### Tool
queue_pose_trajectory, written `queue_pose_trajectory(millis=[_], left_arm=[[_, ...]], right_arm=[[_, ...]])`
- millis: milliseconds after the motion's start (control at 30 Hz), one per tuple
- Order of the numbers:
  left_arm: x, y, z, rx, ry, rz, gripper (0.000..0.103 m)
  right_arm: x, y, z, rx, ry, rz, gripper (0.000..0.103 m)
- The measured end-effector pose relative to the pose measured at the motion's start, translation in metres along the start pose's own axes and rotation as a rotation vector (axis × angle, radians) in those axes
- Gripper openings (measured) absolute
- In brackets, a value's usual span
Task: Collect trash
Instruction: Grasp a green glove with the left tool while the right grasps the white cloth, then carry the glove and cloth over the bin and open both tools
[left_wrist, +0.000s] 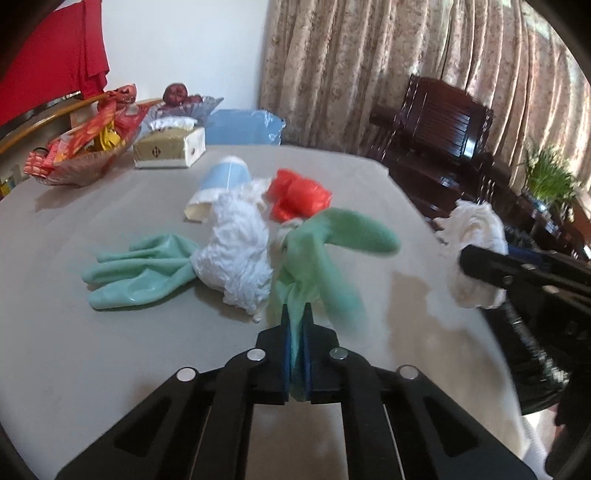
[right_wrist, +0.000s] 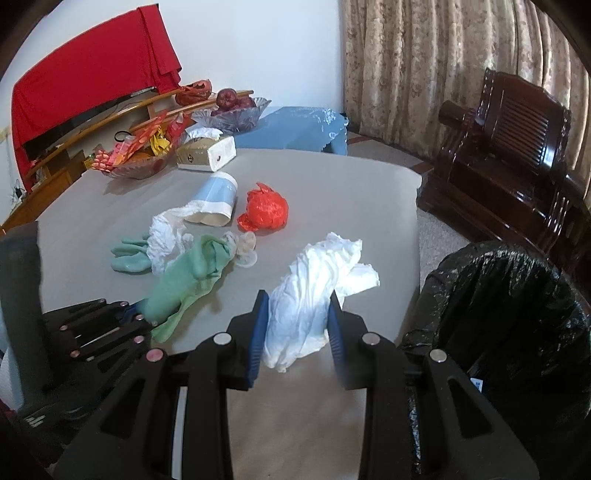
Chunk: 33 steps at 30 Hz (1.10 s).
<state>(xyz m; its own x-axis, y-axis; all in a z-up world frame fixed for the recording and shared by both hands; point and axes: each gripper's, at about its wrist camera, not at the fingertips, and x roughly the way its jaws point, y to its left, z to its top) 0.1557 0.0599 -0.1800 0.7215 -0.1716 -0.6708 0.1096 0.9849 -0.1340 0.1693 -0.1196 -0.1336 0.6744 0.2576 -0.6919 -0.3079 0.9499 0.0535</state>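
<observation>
A: What has the left gripper (left_wrist: 295, 325) got?

B: Its jaws are nearly closed, pinching the cuff of a green glove (left_wrist: 325, 254). The glove rises from the jaw tips toward 12 o'clock, its fingers blurred and fanning out toward 1 and 2 o'clock, lifted off the grey table (left_wrist: 92, 350).

A: And the right gripper (right_wrist: 297, 325)?

B: Its jaws stand moderately wide with a crumpled white tissue (right_wrist: 317, 284) bunched between the blue pads. The tissue fills the gap and spills out beyond the tips toward 1 o'clock. In the left wrist view that same wad sits at 3 o'clock, clamped at the end of the black fingers.

A: What lies on the table?

B: A second green glove (left_wrist: 136, 273) lies flat at 10 o'clock from the left jaws, its cuff tucked under a crumpled white paper towel (left_wrist: 236, 254). Just behind that, at 12 o'clock, there is a red plastic bag (left_wrist: 295, 199) balled up, and a blue-and-white paper cup (left_wrist: 218, 188) on its side at 11 o'clock, touching the towel.

A: Where is the bin?

B: A bin lined with a black trash bag (right_wrist: 517, 314) stands off the table edge, at 3 o'clock from the right jaws.

A: Anything at the far end?

B: A tissue box (left_wrist: 170, 147) and a glass bowl of snacks (left_wrist: 81, 151).
</observation>
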Motion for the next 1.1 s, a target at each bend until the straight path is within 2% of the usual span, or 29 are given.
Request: queue_pose_trajectory(millis=[300, 567, 867, 1100], left_arm=[[-0.042, -0.022, 0.018, 0.016, -0.084, -0.052, 0.004], [-0.047, -0.032, 0.016, 0.026, -0.076, -0.065, 0.003], [-0.067, -0.052, 0.044, 0.025, -0.132, -0.119, 0.003], [-0.077, -0.08, 0.067, 0.063, -0.179, -0.174, 0.003]], right_arm=[[-0.034, -0.009, 0.01, 0.008, -0.059, 0.006, 0.03], [-0.052, -0.026, 0.006, 0.042, -0.076, -0.015, 0.03], [-0.078, -0.048, 0.007, 0.06, -0.122, -0.05, 0.03], [-0.103, -0.073, 0.011, 0.065, -0.162, -0.099, 0.03]])
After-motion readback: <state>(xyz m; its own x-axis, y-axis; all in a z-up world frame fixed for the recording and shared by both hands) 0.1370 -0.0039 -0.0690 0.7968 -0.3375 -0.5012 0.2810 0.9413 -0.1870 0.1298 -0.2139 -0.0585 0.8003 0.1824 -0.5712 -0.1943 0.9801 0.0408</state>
